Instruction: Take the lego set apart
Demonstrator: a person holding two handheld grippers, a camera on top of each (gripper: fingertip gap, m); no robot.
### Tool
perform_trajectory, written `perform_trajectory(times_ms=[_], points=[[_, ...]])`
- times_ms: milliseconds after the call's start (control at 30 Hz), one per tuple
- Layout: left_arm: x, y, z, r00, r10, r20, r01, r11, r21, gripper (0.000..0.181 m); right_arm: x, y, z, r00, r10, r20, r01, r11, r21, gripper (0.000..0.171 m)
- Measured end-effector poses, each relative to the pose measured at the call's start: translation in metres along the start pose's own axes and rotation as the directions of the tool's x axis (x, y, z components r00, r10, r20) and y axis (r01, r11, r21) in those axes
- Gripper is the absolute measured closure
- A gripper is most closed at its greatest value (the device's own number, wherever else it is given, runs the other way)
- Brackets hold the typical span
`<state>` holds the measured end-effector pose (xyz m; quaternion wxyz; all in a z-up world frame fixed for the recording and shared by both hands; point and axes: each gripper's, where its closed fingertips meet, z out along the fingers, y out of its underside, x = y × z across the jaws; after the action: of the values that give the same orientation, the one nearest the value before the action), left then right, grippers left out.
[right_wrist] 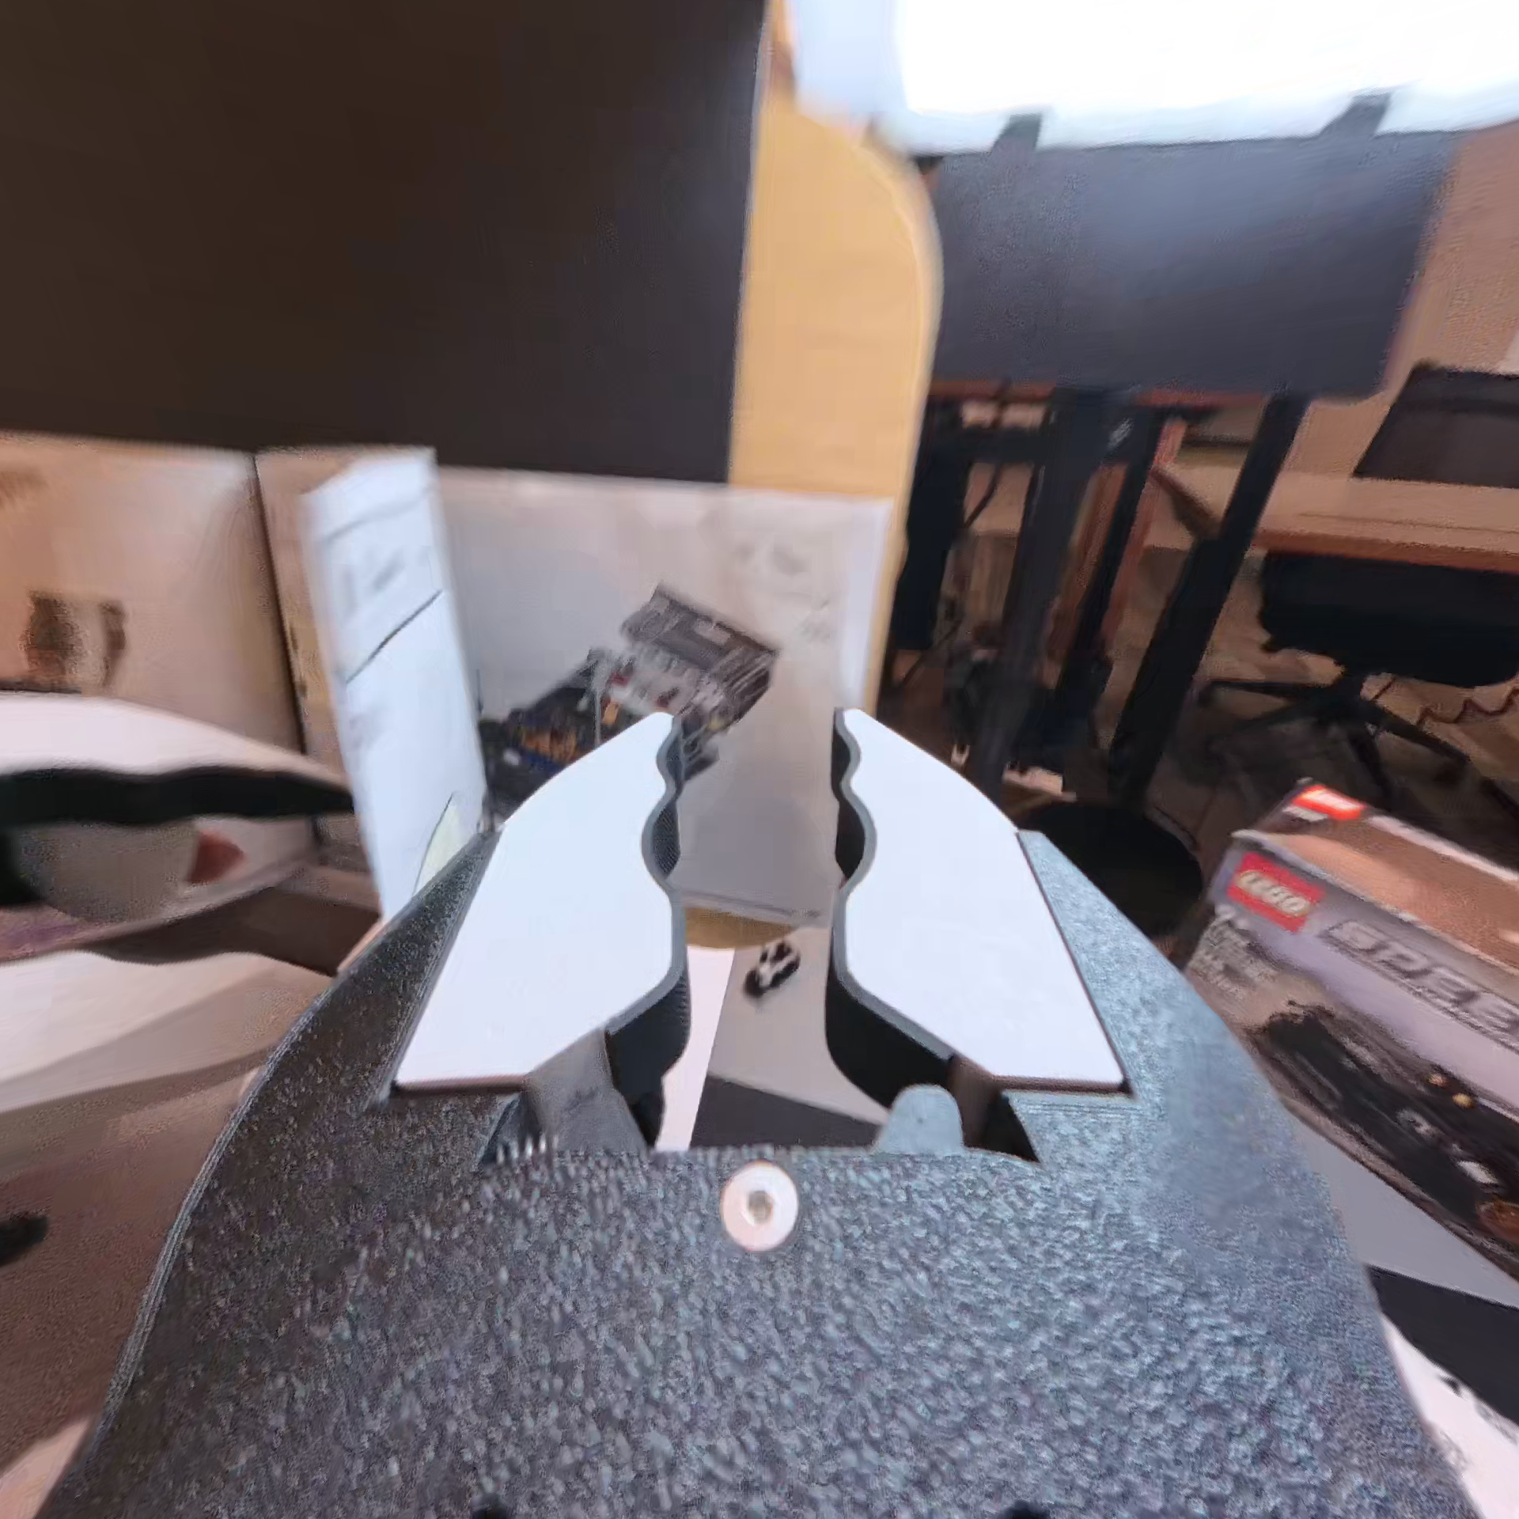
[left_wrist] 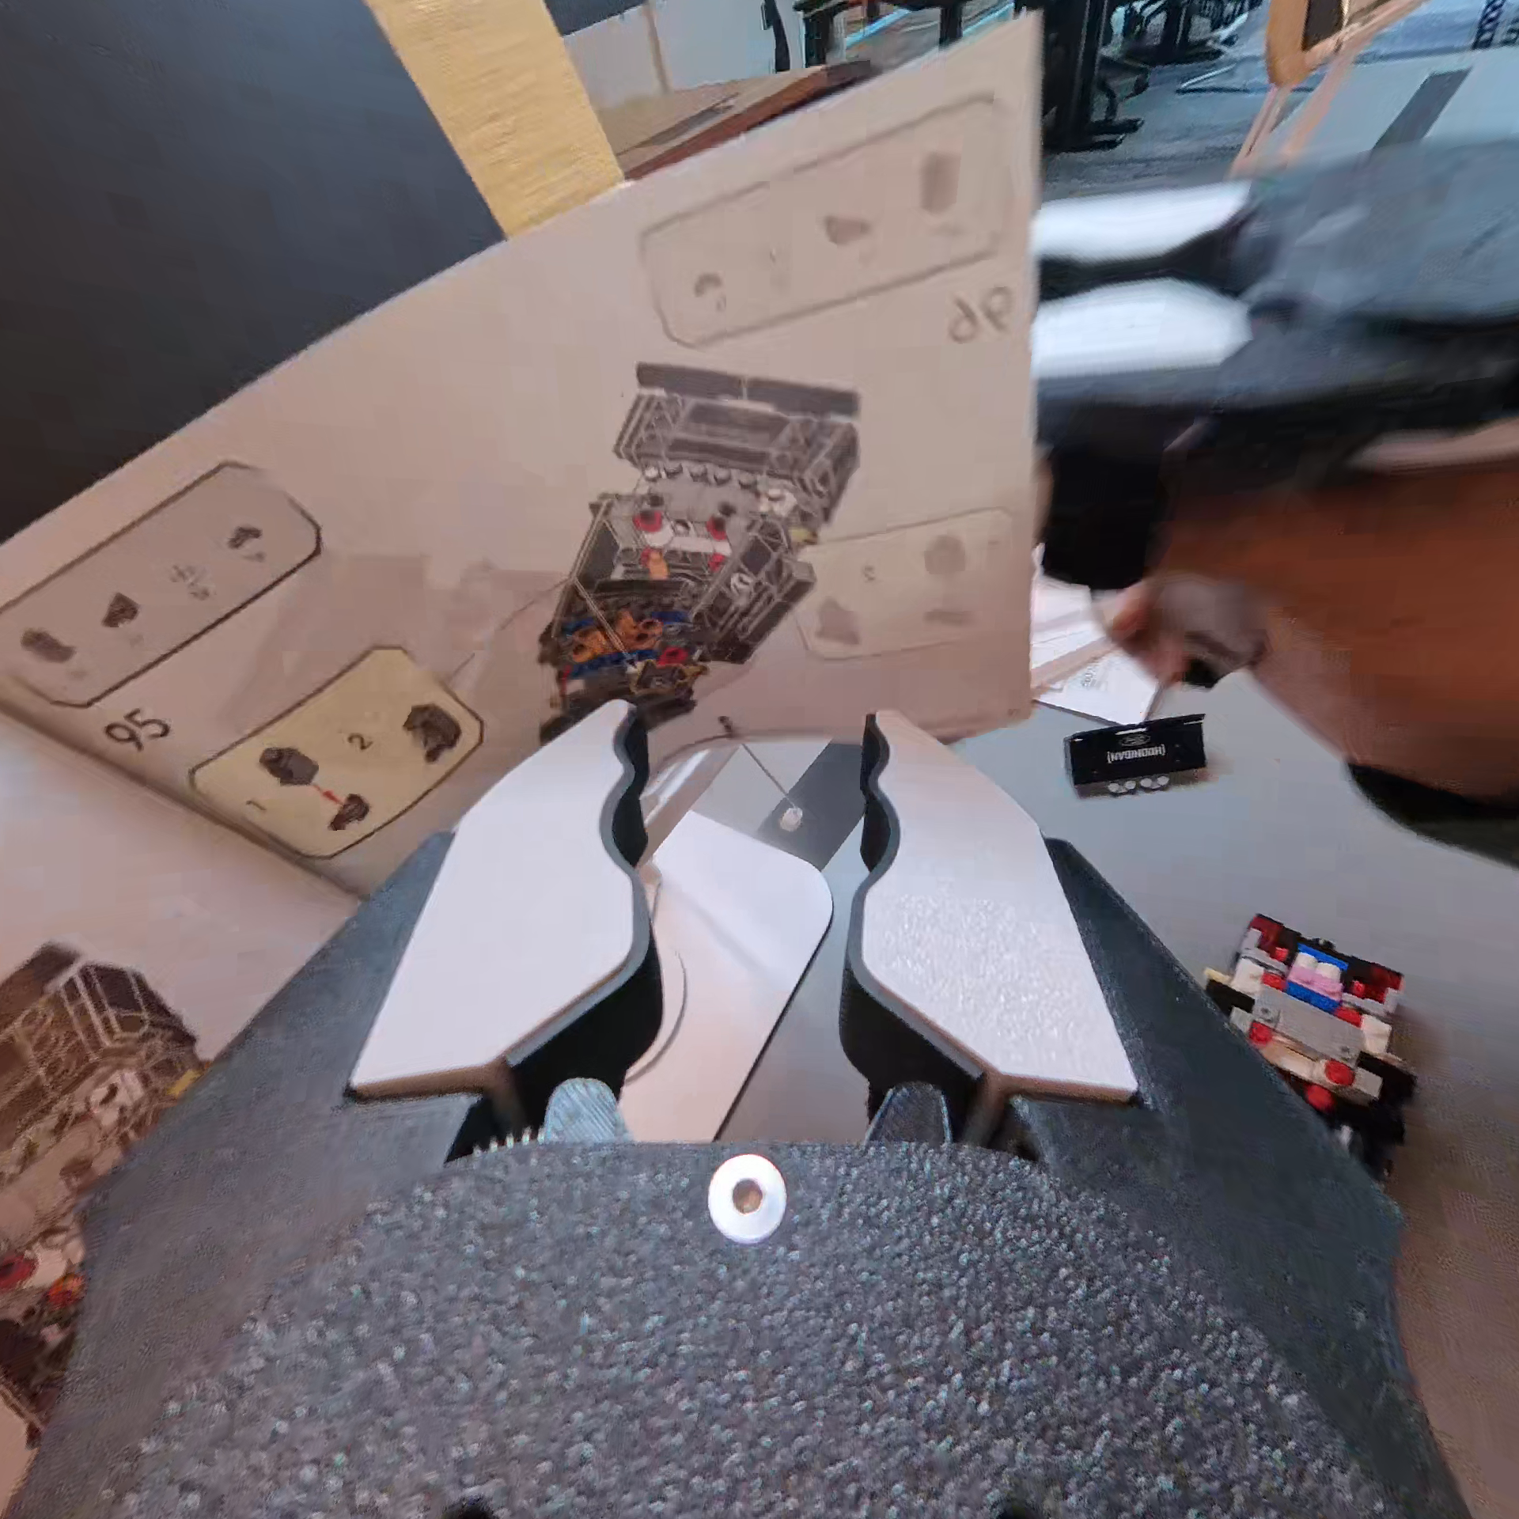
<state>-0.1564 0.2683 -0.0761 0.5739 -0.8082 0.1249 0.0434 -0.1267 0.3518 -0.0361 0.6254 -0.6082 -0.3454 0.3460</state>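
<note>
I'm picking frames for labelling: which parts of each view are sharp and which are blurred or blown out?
Left wrist view: left gripper and lego car sharp; the hand upper right motion-smeared. Right wrist view: blurred throughout, even the right gripper slightly soft; window blown out white.

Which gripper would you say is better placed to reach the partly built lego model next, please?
Probably left: the left gripper is open, with the lego model close beside it on the table; the right gripper points elsewhere.
</note>
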Motion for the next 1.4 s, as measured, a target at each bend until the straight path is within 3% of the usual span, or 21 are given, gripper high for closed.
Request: perform_trajectory(times_ms=[133, 267, 367, 500, 667, 867, 1033, 1100, 1167, 1300, 1400], points=[[0.000, 0.003, 0.008, 1.000, -0.022, -0.002, 0.022, 1.000, -0.012, 0.130, -0.017, -0.059, -0.046, 0.990, -0.005, 0.141, -0.025, 0.978, 0.207, 0.145], [-0.004, 0.010, 0.018, 0.996, -0.083, -0.021, 0.082, 0.995, -0.057, 0.122, -0.077, -0.076, -0.064, 0.940, -0.201, 0.276, 0.122, 0.953, 0.278, 0.155], [-0.006, 0.013, 0.019, 0.992, -0.115, -0.044, 0.111, 0.991, -0.075, 0.117, -0.100, -0.047, -0.040, 0.907, -0.247, 0.341, 0.205, 0.967, 0.155, 0.165], [-0.013, 0.017, 0.001, 0.992, -0.128, -0.007, 0.127, 0.990, -0.054, 0.120, -0.106, 0.009, 0.009, 0.881, -0.172, 0.441, 0.224, 0.972, -0.069, 0.170], [-0.032, 0.040, -0.025, 0.986, -0.147, 0.077, 0.153, 0.985, -0.078, 0.124, -0.088, 0.042, 0.052, 0.867, -0.376, 0.328, 0.440, 0.886, -0.147, 0.171], [-0.064, 0.078, -0.048, 0.970, -0.184, 0.160, 0.205, 0.970, -0.128, 0.134, -0.068, 0.044, 0.056, 0.894, -0.391, 0.218, 0.428, 0.889, -0.163, 0.171], [-0.092, 0.083, -0.060, 0.960, -0.190, 0.206, 0.216, 0.970, -0.109, 0.159, -0.061, 0.044, 0.055, 0.876, -0.452, 0.170, 0.478, 0.860, -0.178, 0.171], [-0.109, 0.076, -0.070, 0.949, -0.158, 0.274, 0.188, 0.979, -0.085, 0.165, -0.058, 0.044, 0.054, 0.879, -0.446, 0.167, 0.472, 0.862, -0.183, 0.171], [-0.127, 0.070, -0.079, 0.930, -0.116, 0.349, 0.148, 0.987, -0.067, 0.153, -0.056, 0.045, 0.053, 0.883, -0.436, 0.172, 0.464, 0.866, -0.186, 0.171], [-0.142, 0.079, -0.077, 0.925, -0.059, 0.375, 0.107, 0.989, -0.107, 0.168, -0.055, 0.047, 0.054, 0.876, -0.455, 0.161, 0.480, 0.856, -0.192, 0.171], [-0.149, 0.079, -0.079, 0.914, 0.060, 0.400, -0.018, 0.994, -0.107, 0.181, -0.055, 0.048, 0.053, 0.879, -0.448, 0.160, 0.473, 0.861, -0.188, 0.171]])
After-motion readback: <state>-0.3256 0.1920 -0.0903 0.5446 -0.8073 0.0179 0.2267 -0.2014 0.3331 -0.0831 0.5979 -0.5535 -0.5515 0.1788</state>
